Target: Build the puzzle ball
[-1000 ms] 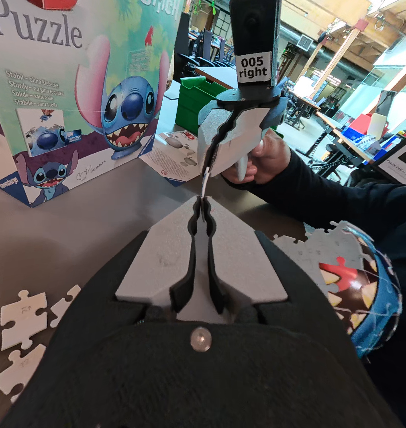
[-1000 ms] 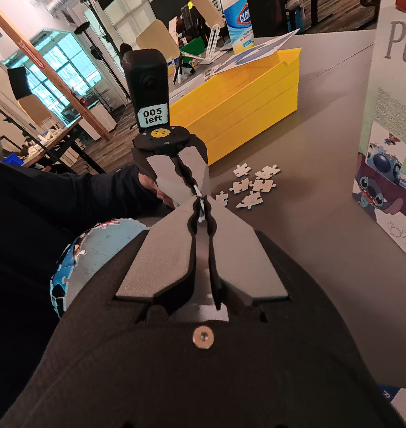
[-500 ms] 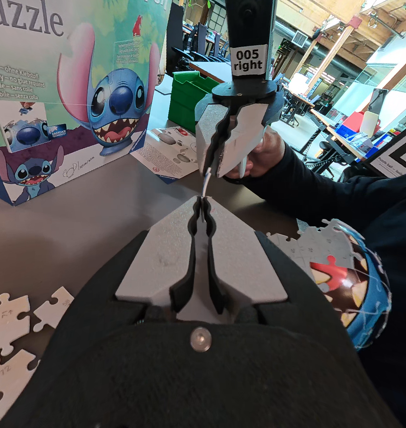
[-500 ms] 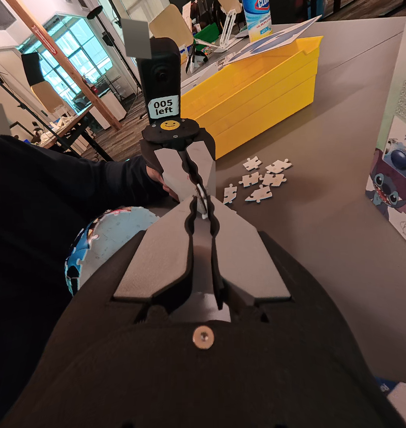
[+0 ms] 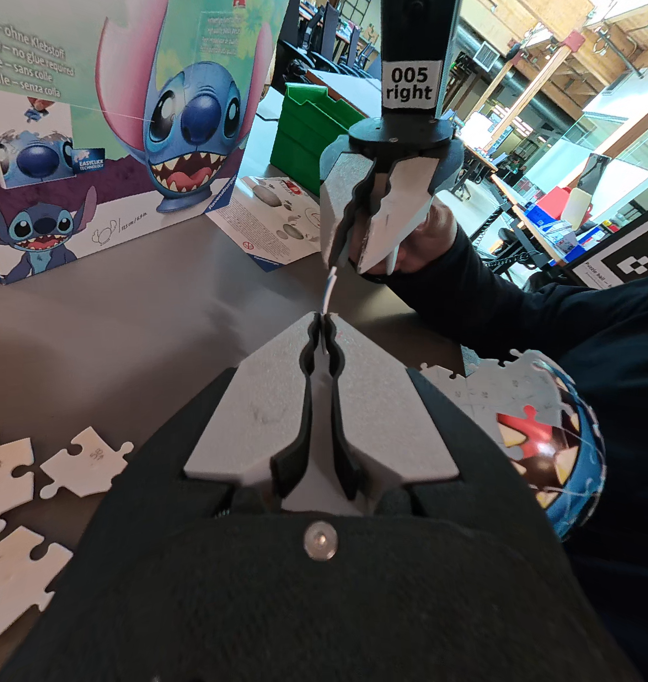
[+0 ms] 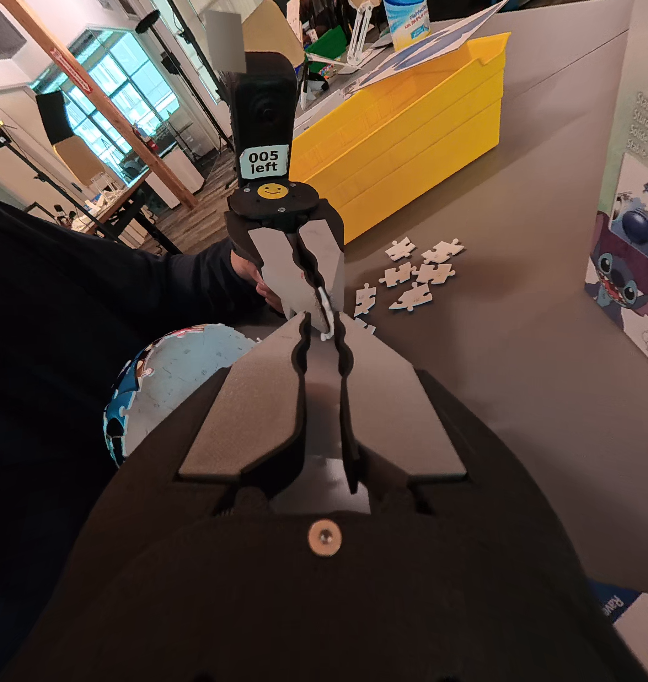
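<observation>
Now mid-air handoff of one puzzle piece point(image 5: 329, 291) between grippers.
Left gripper point(image 5: 322, 320) is clamped on the piece's edge; right gripper point(image 6: 320, 320), tip to tip opposite, has jaws parted around it. Keep left pinch firm, pull right straight back; half-built puzzle ball point(image 5: 544, 439) sits beside left gripper's right flank.

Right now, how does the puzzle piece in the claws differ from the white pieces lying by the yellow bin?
The pinched puzzle piece stands on edge in the air; the loose white jigsaw pieces lie flat on the grey table. The pinched piece is gripped by the left claw; the loose pieces are untouched. Both have white backs.
</observation>
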The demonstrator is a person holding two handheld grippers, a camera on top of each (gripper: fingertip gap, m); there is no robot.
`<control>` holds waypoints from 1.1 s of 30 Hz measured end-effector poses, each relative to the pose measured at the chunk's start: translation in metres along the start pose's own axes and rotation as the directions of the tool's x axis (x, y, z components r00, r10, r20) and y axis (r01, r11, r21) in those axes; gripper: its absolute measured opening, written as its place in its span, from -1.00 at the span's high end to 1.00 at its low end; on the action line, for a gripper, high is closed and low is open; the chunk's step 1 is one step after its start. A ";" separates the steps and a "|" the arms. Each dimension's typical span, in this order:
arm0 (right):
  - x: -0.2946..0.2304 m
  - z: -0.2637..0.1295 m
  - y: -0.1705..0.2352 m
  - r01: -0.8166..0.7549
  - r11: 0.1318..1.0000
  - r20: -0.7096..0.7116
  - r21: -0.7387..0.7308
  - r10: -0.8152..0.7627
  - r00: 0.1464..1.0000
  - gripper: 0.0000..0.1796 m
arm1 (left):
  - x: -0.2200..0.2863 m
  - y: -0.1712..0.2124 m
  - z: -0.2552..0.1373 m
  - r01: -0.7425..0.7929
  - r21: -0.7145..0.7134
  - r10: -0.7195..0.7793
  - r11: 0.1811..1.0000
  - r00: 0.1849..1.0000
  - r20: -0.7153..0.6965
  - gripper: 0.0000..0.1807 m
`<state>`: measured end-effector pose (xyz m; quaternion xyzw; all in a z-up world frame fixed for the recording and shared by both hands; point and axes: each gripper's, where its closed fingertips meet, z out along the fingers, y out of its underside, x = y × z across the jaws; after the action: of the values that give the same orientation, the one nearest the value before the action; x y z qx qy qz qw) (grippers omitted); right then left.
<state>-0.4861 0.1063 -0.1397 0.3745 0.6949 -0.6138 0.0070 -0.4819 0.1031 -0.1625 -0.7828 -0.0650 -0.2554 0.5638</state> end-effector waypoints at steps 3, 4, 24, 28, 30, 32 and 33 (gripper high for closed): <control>-0.001 0.004 0.002 -0.003 1.000 0.006 -0.006 0.003 1.000 0.90 | 0.004 -0.001 0.000 0.000 0.003 0.000 1.000 1.000 -0.017 1.00; -0.001 0.006 0.004 -0.002 1.000 0.006 -0.013 0.002 1.000 0.90 | 0.006 -0.001 0.001 -0.004 0.001 0.004 1.000 1.000 -0.023 1.00; 0.000 -0.002 0.003 0.044 0.998 -0.070 -0.036 -0.047 0.996 1.00 | -0.006 -0.007 -0.010 0.020 0.009 -0.020 1.000 1.000 0.018 0.76; 0.006 -0.006 0.008 0.065 0.995 -0.134 -0.081 -0.075 0.988 1.00 | -0.018 -0.003 -0.009 -0.004 -0.004 0.005 1.000 0.997 0.078 0.76; 0.008 -0.007 0.011 0.088 0.990 -0.163 -0.107 -0.105 0.981 1.00 | -0.025 0.001 -0.008 -0.007 -0.021 0.009 1.000 0.994 0.107 0.76; 0.013 -0.008 0.013 0.097 0.988 -0.181 -0.122 -0.119 0.976 1.00 | -0.029 0.005 -0.007 0.007 -0.036 -0.003 0.999 0.993 0.114 0.76; 0.015 -0.009 0.013 0.097 0.988 -0.185 -0.122 -0.118 0.976 1.00 | -0.031 0.006 -0.007 0.014 -0.039 -0.010 0.999 0.993 0.115 0.76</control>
<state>-0.4859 0.1211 -0.1561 0.3928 0.7449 -0.5344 -0.0723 -0.5080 0.1002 -0.1806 -0.8069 -0.0970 -0.2144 0.5418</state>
